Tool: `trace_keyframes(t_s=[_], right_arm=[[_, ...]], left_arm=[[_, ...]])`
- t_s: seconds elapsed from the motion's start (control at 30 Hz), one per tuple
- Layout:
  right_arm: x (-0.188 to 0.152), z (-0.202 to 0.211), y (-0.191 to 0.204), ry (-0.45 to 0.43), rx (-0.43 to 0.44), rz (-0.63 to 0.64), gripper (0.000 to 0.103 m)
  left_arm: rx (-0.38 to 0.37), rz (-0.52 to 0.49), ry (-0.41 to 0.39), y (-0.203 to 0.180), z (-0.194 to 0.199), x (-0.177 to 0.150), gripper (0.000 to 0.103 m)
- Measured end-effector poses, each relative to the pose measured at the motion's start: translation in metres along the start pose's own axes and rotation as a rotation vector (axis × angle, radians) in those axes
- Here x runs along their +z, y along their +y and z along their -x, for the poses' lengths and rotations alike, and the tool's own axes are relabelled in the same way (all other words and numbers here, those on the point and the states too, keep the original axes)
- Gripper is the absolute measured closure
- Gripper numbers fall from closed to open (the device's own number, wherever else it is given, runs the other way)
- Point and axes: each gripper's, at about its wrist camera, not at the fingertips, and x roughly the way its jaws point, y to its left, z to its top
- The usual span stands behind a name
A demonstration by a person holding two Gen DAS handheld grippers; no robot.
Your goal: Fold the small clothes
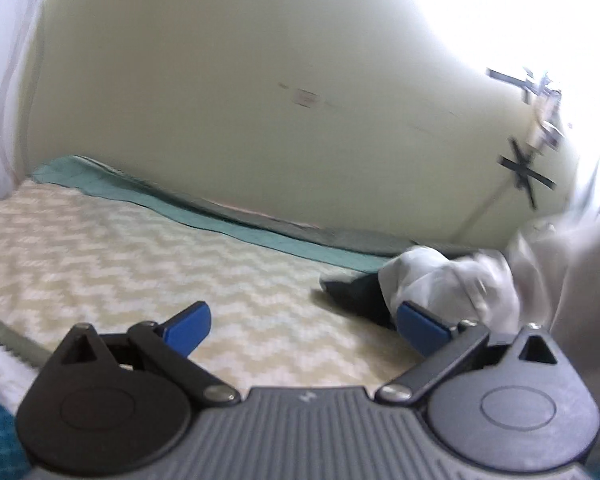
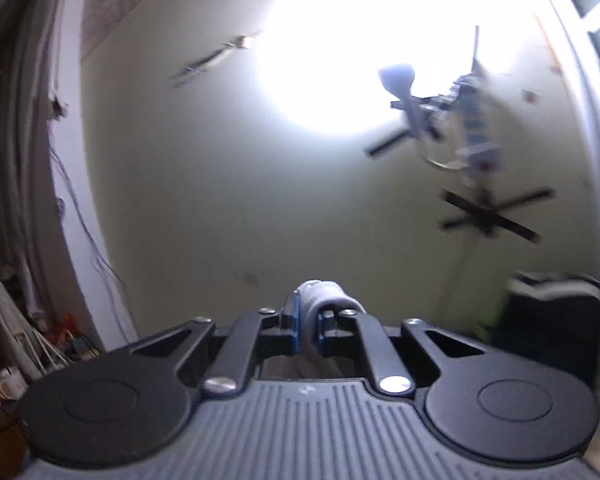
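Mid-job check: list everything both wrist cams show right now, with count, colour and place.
white garment: one, white, bunched at the right of the bed, rising off the right edge of the left view; a fold is pinched in the right gripper
dark garment: one, dark, lying under the white one
chevron bedcover: one, cream and white, across the bed
teal blanket: one, teal, along the wall side
wall: pale green, behind the bed
stand: one, black cross-shaped parts, right of the wall, blurred
dark bag: one, black, lower right of the right view
left gripper: open, empty, above the bedcover
right gripper: shut on white cloth, raised
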Motion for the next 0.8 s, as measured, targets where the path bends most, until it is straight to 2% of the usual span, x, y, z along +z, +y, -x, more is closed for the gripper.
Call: trace_keyframes(t_s=[0.07, 0.1, 0.13, 0.17, 0.23, 0.27, 0.37, 0.4, 0.43, 0.47, 0.5, 0.53, 0.57, 0.63, 0.73, 0.8], right_arm=[[-0.028, 0.019, -0.026, 0.056, -0.070, 0.011, 0.101], [-0.044, 0.030, -0.037, 0.076, -0.119, -0.009, 0.097], [-0.055, 0.041, -0.051, 0.097, -0.157, -0.036, 0.084], [-0.069, 0.049, -0.064, 0.120, -0.196, -0.059, 0.076], [-0.095, 0.054, -0.086, 0.149, -0.292, -0.110, 0.044], [-0.104, 0.058, -0.094, 0.153, -0.314, -0.136, 0.037], [-0.120, 0.059, -0.107, 0.154, -0.298, -0.211, 0.034], [-0.122, 0.060, -0.105, 0.158, -0.291, -0.216, 0.033], [-0.125, 0.059, -0.107, 0.161, -0.287, -0.219, 0.031], [-0.127, 0.060, -0.107, 0.164, -0.280, -0.225, 0.030], [-0.130, 0.066, -0.104, 0.172, -0.268, -0.227, 0.027], [-0.131, 0.066, -0.104, 0.182, -0.253, -0.225, 0.027], [-0.129, 0.073, -0.094, 0.189, -0.235, -0.214, 0.027], [-0.129, 0.079, -0.089, 0.220, -0.159, -0.194, 0.027], [-0.125, 0.087, -0.084, 0.274, 0.078, -0.211, 0.026], [-0.120, 0.095, -0.076, 0.259, 0.208, -0.187, 0.026]], left_arm=[[-0.040, -0.010, 0.045, -0.013, -0.011, 0.000, 0.000], [-0.059, -0.013, 0.069, -0.020, -0.017, 0.000, 0.000], [-0.077, -0.013, 0.089, -0.027, -0.024, 0.001, 0.000], [-0.097, -0.012, 0.110, -0.034, -0.032, 0.004, 0.000], [-0.143, -0.012, 0.145, -0.050, -0.045, 0.008, 0.000], [-0.172, -0.014, 0.162, -0.060, -0.052, 0.011, 0.000], [-0.247, -0.007, 0.214, -0.090, -0.074, 0.015, 0.001], [-0.267, -0.003, 0.236, -0.102, -0.081, 0.014, 0.008], [-0.282, 0.000, 0.260, -0.113, -0.089, 0.012, 0.037], [-0.296, -0.006, 0.292, -0.123, -0.097, 0.010, 0.056], [-0.301, -0.023, 0.327, -0.134, -0.105, 0.006, 0.085], [-0.284, -0.043, 0.337, -0.141, -0.108, 0.004, 0.094], [-0.261, -0.064, 0.321, -0.145, -0.106, 0.003, 0.094], [-0.270, -0.063, 0.259, -0.138, -0.087, 0.009, 0.095], [-0.356, -0.014, 0.150, -0.100, -0.023, 0.023, 0.095], [-0.406, 0.005, 0.080, -0.070, 0.027, 0.024, 0.095]])
